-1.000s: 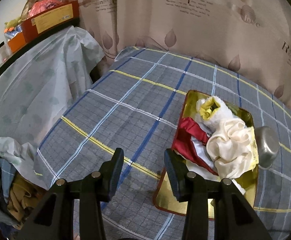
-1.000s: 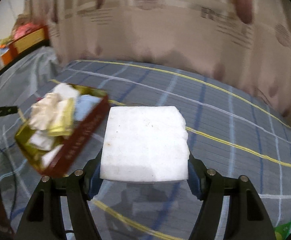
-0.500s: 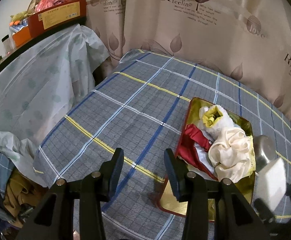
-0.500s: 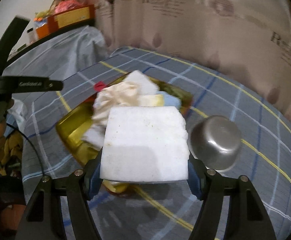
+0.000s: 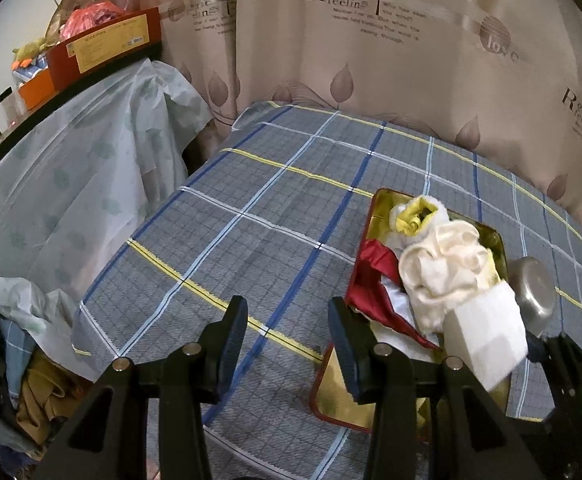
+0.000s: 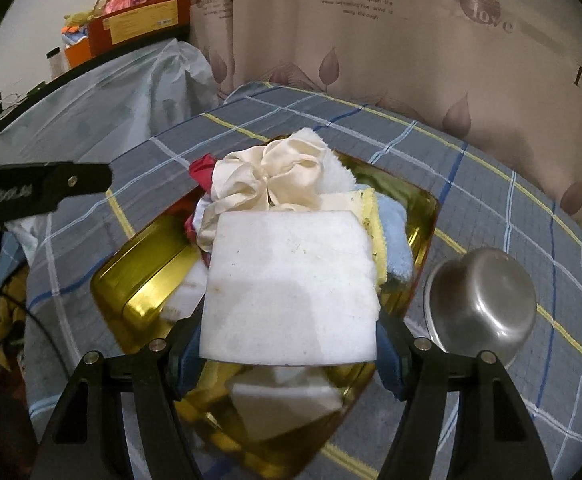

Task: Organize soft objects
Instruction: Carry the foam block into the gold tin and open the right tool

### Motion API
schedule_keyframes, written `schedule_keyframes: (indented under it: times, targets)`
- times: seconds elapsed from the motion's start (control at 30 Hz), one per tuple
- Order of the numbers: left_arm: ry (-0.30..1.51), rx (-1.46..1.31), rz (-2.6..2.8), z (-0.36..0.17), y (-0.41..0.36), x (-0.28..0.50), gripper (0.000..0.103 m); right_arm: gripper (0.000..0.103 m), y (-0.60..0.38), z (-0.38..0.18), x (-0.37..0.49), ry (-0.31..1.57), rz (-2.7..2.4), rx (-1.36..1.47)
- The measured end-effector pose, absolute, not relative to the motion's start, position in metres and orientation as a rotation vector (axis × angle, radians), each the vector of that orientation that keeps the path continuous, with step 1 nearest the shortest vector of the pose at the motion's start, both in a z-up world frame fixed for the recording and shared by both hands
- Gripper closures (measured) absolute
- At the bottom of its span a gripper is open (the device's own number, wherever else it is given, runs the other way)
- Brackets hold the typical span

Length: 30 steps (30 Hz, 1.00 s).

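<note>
Between the right gripper's (image 6: pixel 289 350) blue pads, a white sponge block (image 6: pixel 291 288) is clamped by its side edges, its broad face toward the camera, its long axis running pad to pad. It hangs over the gold tin tray (image 6: pixel 139 276) and hides much of the tray's middle. Beyond it lie a cream satin cloth (image 6: pixel 275 176), a yellow-edged sponge (image 6: pixel 365 204) and a blue cloth (image 6: pixel 397 248), each partly covered. A steel bowl (image 6: pixel 483 300) sits upside down just beside the tray. The left gripper (image 5: pixel 287 332) holds nothing, its jaws apart above the plaid cover (image 5: pixel 251 216); its base is cut off by the frame.
</note>
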<state>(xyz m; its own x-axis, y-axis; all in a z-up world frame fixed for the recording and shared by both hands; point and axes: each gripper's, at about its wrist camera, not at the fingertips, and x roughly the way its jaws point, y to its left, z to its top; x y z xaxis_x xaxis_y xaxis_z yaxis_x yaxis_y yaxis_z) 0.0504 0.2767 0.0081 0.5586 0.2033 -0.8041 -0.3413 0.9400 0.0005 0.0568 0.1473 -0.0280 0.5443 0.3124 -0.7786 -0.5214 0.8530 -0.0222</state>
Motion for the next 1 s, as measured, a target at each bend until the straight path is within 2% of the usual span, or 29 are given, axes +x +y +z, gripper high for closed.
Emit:
schedule_keyframes:
  times: [0.67,0.77,0.83,1.0]
  targets:
    - [0.924,-0.137,0.306,0.006,0.265,0.051,0.06,0.032,0.15,-0.034,0.054,0.869,0.476,-0.259]
    - [0.924,-0.137,0.305,0.006,0.264,0.052,0.06,0.029,0.149,-0.033,0.051,0.869,0.481,-0.252]
    - [0.925,-0.136,0.306,0.006,0.264,0.052,0.06,0.023,0.148,-0.032,0.049,0.863,0.484,-0.25]
    - [0.925,-0.135,0.306,0.006,0.264,0.052,0.06,0.02,0.147,-0.029,0.044,0.845,0.487,-0.257]
